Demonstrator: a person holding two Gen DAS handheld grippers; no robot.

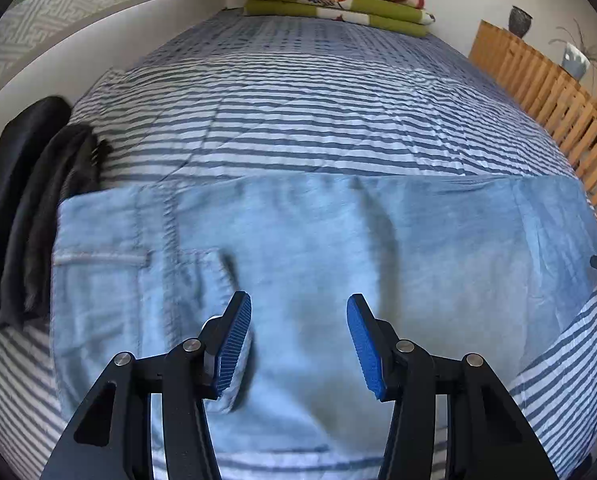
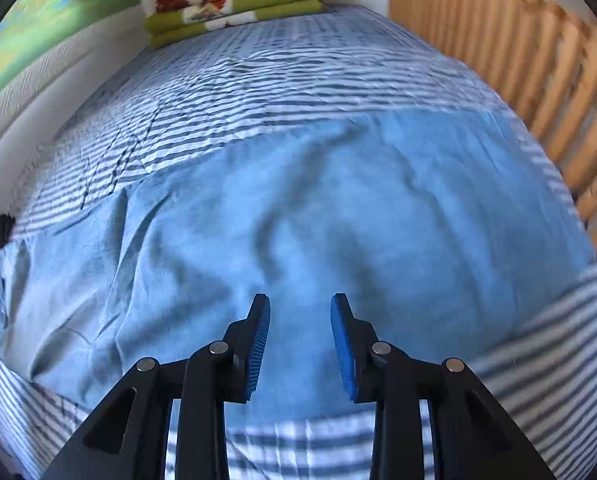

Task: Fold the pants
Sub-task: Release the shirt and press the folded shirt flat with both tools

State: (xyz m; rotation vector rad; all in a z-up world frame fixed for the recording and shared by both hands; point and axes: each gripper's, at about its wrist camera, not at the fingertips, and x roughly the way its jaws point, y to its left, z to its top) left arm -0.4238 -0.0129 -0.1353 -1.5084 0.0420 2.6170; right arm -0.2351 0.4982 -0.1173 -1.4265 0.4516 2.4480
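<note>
Light blue pants point(image 1: 298, 232) spread flat across the near end of a striped bed point(image 1: 298, 120).

The left gripper point(image 1: 298, 344) hangs over the waistband end with jaws wide and empty; the right gripper point(image 2: 300, 344) hangs over the leg end, jaws narrower and empty. Dark clothes point(image 1: 30, 208) lie left; folded blankets point(image 1: 338, 0) sit far.

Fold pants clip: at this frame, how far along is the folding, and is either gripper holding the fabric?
Done: the light blue pants lie as one flat band across the striped bedspread, waistband and pocket toward the dark clothes, apparently halved leg over leg. In hand: nothing; the left gripper and the right gripper are over the cloth, jaws open and empty. Left: folding the length up into a compact stack.
</note>
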